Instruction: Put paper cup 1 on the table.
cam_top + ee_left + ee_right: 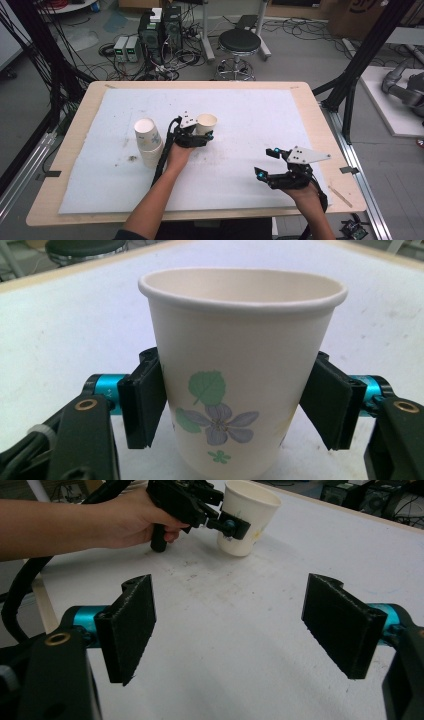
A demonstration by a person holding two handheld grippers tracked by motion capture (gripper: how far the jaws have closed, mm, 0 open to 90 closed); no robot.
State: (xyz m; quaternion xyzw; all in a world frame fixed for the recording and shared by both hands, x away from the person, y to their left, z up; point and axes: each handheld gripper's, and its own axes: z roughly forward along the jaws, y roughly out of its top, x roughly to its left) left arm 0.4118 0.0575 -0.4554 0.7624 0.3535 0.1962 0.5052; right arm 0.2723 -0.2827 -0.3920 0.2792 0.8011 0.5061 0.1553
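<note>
A white paper cup [206, 122] with a flower print [220, 420] stands upright between the jaws of my left gripper [202, 136], left of the table's middle. Both black pads [145, 405] press on its lower sides, so the left gripper [232, 405] is shut on it. In the right gripper view the cup [247, 517] appears to rest with its base on the white sheet. A stack of similar cups [148, 142] stands just left of that hand. My right gripper [265, 162] hovers near the front right, open, with bare sheet between its pads [232, 625].
A white foam sheet [240, 105] covers most of the wooden table [310, 100], with dirty marks near its middle. The left gripper's cable [162, 160] trails beside the cup stack. Beyond the far edge stand a stool [239, 42], electronics boxes [160, 30] and floor cables.
</note>
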